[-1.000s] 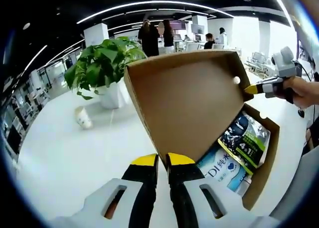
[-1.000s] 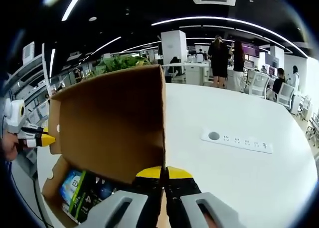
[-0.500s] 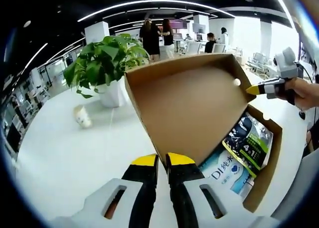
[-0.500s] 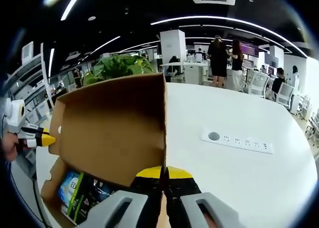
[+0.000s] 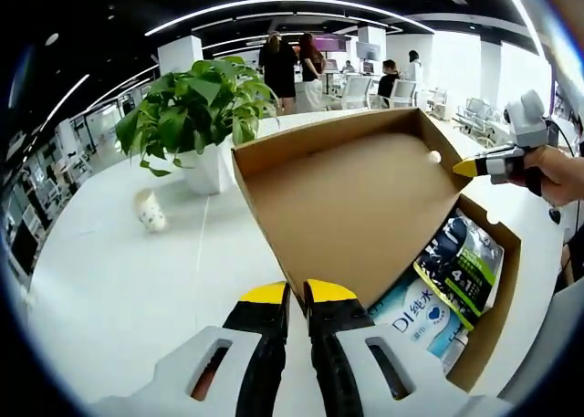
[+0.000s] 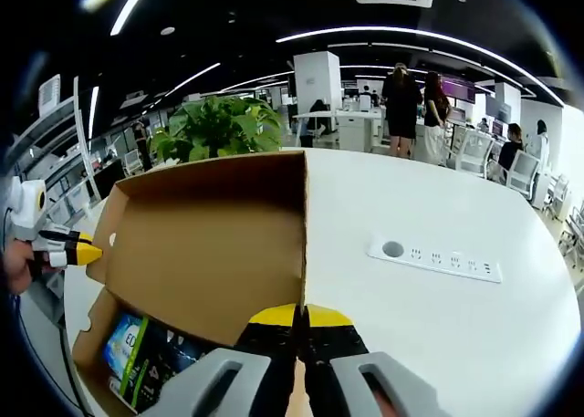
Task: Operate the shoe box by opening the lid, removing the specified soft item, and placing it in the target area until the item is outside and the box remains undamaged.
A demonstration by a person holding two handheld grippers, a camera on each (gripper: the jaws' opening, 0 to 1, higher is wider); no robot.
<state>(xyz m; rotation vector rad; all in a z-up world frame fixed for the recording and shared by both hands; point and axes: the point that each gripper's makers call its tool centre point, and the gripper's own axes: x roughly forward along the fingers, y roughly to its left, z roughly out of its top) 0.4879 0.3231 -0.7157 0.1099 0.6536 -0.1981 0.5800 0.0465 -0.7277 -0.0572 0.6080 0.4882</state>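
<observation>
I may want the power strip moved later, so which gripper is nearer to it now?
Right. The right gripper grips the lid edge, with the power strip on the table just beyond it; the left gripper holds the lid's opposite end, farther away.

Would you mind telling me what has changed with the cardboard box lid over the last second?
The brown cardboard lid has tipped further back, uncovering more of the potted green plant behind it. Both grippers, left and right, stay shut on the lid's corners; the packets stay in the box.

open-plan office | white desks (image 6: 456, 298), chairs (image 6: 522, 172), ceiling light strips (image 5: 274, 6), people standing (image 6: 401, 107)
</observation>
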